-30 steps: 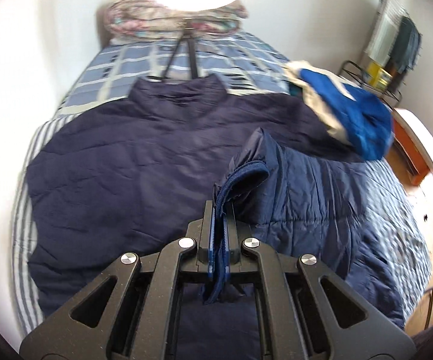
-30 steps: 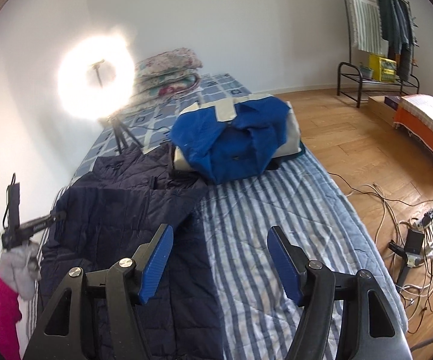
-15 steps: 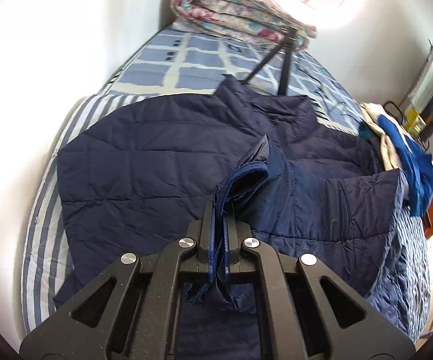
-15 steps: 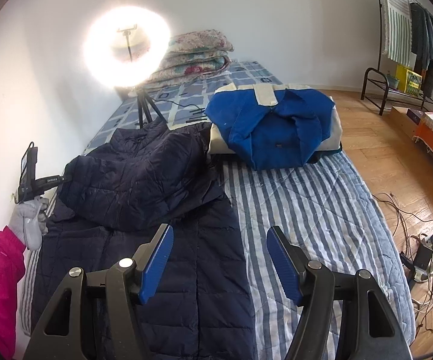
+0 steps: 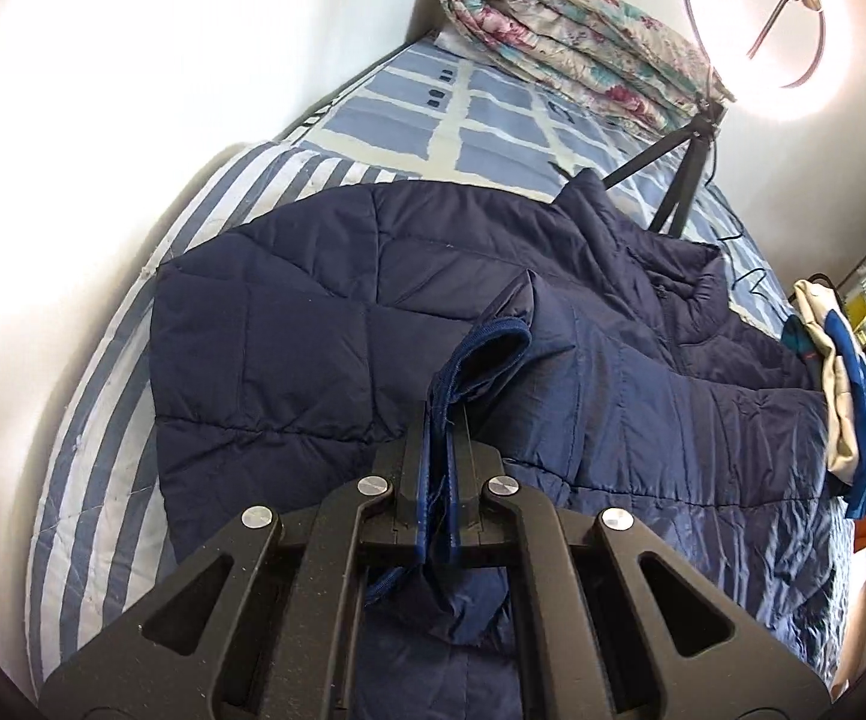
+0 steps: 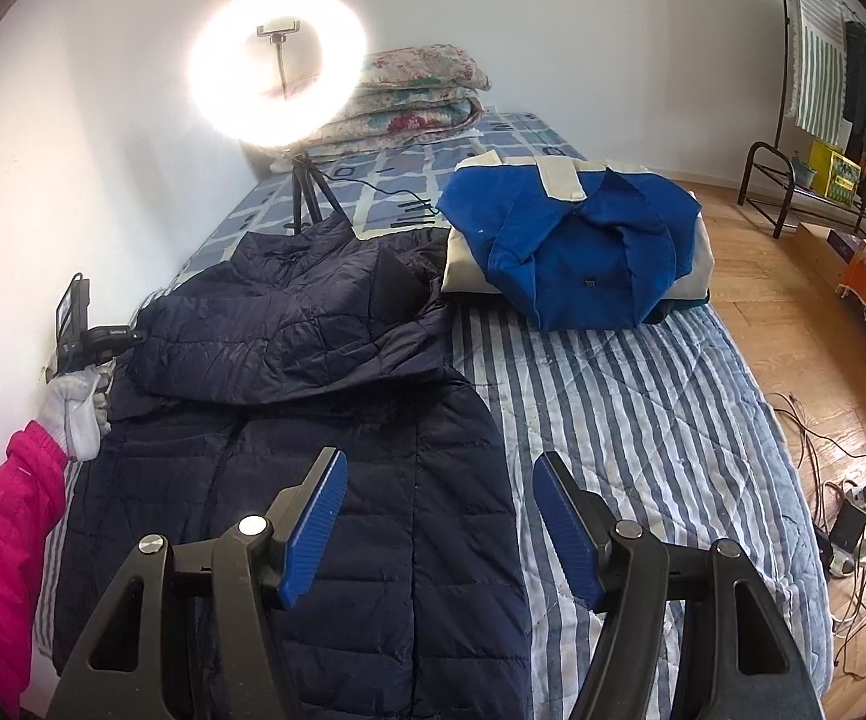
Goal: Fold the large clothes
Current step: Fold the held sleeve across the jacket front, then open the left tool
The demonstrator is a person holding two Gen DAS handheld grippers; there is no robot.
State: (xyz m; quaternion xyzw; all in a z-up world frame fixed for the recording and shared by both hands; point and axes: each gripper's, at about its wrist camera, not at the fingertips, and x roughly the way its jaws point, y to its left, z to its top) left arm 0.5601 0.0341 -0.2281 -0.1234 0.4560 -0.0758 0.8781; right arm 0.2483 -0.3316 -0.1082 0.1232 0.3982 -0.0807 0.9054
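A navy quilted jacket point(image 5: 289, 324) lies spread on the striped bed point(image 5: 103, 432), collar toward the far end. My left gripper point(image 5: 440, 414) is shut on the jacket's sleeve cuff point(image 5: 487, 348), and the sleeve runs across the jacket's body. In the right wrist view the same jacket point(image 6: 313, 480) shows the sleeve folded over its chest toward the wall. There a gloved hand point(image 6: 76, 408) in a pink sleeve holds the left gripper point(image 6: 136, 335). My right gripper point(image 6: 442, 480) hovers open over the jacket's lower right edge, with nothing between its blue pads point(image 6: 313, 528).
A folded blue and cream jacket point(image 6: 577, 252) sits on the bed beyond the navy one. A ring light point(image 6: 280, 81) on a tripod point(image 6: 307, 198) stands on the bed before folded floral quilts point(image 6: 409, 96). The wall runs along the left; cables point(image 6: 847, 516) and a clothes rack point(image 6: 823, 90) are at the right.
My left gripper has carried the sleeve cuff across the jacket toward the wall side and lower, rolling as it went. The right gripper drifted a little and stays open.
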